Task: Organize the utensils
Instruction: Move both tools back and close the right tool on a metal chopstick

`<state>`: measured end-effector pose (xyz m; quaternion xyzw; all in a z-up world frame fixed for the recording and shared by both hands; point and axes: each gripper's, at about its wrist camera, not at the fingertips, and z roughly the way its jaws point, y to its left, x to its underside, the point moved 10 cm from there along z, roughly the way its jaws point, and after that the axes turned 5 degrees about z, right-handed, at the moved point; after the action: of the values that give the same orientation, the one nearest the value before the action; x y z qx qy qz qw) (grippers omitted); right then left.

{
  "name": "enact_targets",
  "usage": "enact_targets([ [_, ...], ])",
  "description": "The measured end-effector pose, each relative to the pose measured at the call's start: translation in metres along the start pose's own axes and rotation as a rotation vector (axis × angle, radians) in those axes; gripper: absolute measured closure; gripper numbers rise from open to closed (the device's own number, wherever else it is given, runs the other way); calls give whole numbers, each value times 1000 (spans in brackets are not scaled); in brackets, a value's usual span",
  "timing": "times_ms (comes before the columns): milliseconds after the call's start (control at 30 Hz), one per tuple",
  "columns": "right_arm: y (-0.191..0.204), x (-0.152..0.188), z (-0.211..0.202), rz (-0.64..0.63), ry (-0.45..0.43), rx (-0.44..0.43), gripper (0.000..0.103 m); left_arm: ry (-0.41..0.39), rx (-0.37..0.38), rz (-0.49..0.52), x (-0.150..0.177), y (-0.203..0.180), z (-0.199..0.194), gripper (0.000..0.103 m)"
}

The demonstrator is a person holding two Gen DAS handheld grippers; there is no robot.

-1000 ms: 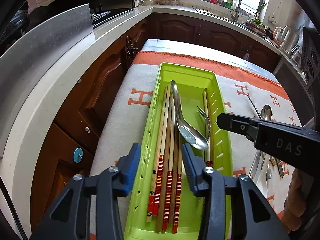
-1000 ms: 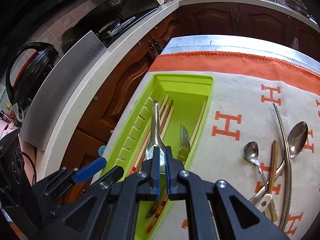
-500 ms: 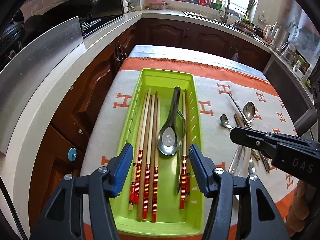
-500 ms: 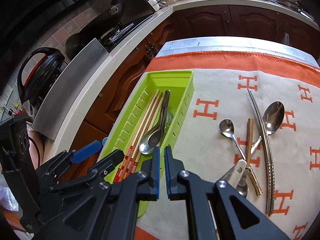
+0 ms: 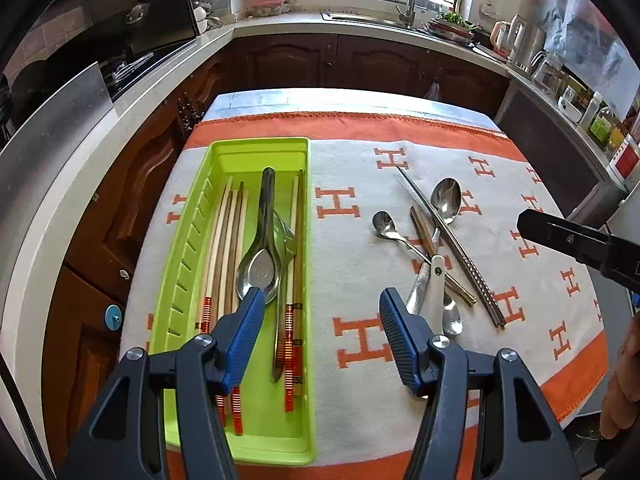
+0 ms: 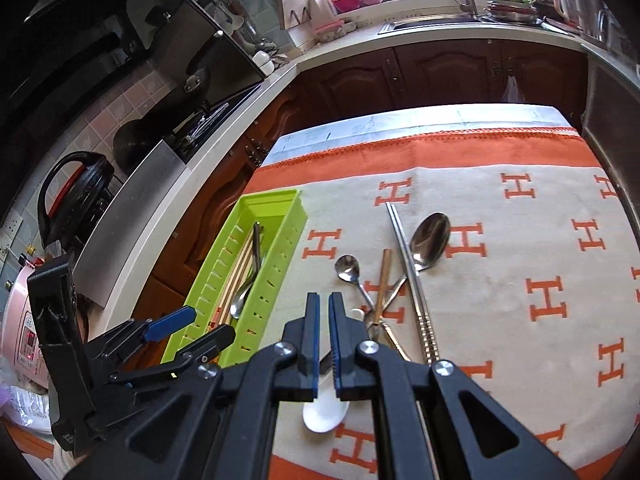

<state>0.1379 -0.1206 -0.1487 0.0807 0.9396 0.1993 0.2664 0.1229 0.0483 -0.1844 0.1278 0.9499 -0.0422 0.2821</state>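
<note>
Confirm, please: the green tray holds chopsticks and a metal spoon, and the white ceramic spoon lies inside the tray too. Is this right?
Not quite. The green tray does hold chopsticks and a metal spoon, but the white ceramic spoon lies outside it, on the cloth among the loose utensils, as the left wrist view shows.

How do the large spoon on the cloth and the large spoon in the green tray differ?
The cloth spoon lies among loose cutlery with its bowl at the far end; the tray spoon rests on chopsticks inside the green tray, bowl nearest the camera. Both are shiny metal, and neither is gripped.
</note>
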Motion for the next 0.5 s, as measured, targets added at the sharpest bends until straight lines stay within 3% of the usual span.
enact_targets([
  [333, -60, -1, -4, 79, -11, 36, 97, 45, 49, 36, -9, -38, 18, 45],
  [500, -77, 8, 14, 93, 36, 23, 97, 59, 134, 38, -18, -63, 31, 45],
])
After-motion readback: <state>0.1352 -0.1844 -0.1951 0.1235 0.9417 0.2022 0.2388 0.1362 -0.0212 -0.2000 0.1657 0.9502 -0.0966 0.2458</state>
